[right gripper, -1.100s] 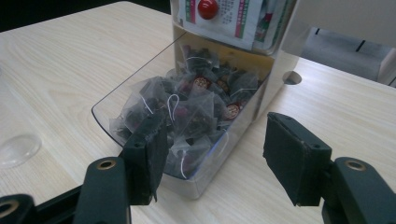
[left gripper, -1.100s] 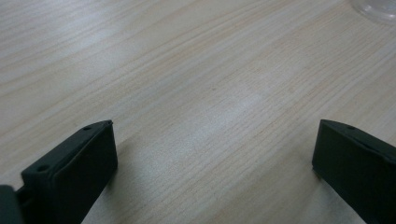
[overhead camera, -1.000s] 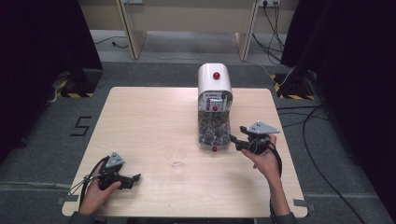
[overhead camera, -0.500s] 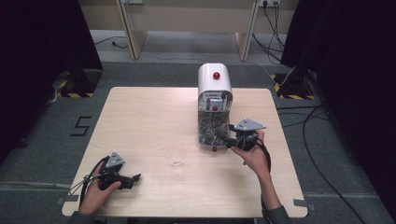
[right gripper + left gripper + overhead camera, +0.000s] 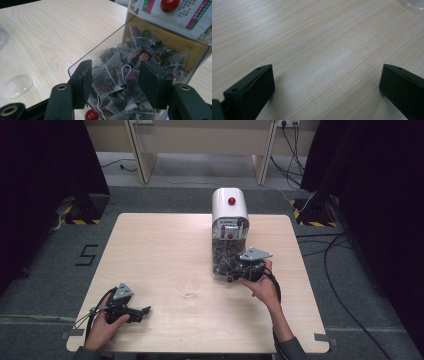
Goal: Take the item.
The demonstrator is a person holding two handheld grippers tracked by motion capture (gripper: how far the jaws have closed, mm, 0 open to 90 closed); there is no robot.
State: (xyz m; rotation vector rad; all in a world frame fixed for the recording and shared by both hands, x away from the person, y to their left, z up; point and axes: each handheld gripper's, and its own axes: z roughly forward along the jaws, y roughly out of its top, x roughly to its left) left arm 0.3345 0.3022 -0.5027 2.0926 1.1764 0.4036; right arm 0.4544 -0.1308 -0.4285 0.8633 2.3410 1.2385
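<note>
A white dispenser (image 5: 229,210) with a red knob (image 5: 169,5) stands at the middle back of the table. Its clear front tray (image 5: 100,50) is heaped with pyramid tea bags (image 5: 224,257). My right gripper (image 5: 235,272) reaches into that tray from the right. In the right gripper view the right gripper (image 5: 115,80) has its jaws apart on either side of one tea bag (image 5: 107,72), whose white string loops upward; the pads do not visibly press on it. My left gripper (image 5: 145,311) lies at the front left, and in its own view the left gripper (image 5: 325,85) is open over bare wood.
A clear plastic cup (image 5: 188,287) stands in front of the dispenser toward the table's middle; the cup's rim (image 5: 413,4) shows at the top right of the left gripper view. A small red ball (image 5: 91,115) sits at the tray's lower front. Cables trail on the floor at the right.
My right gripper has moved left, from beside the tray to over the tea bags. The left gripper has stayed put.
</note>
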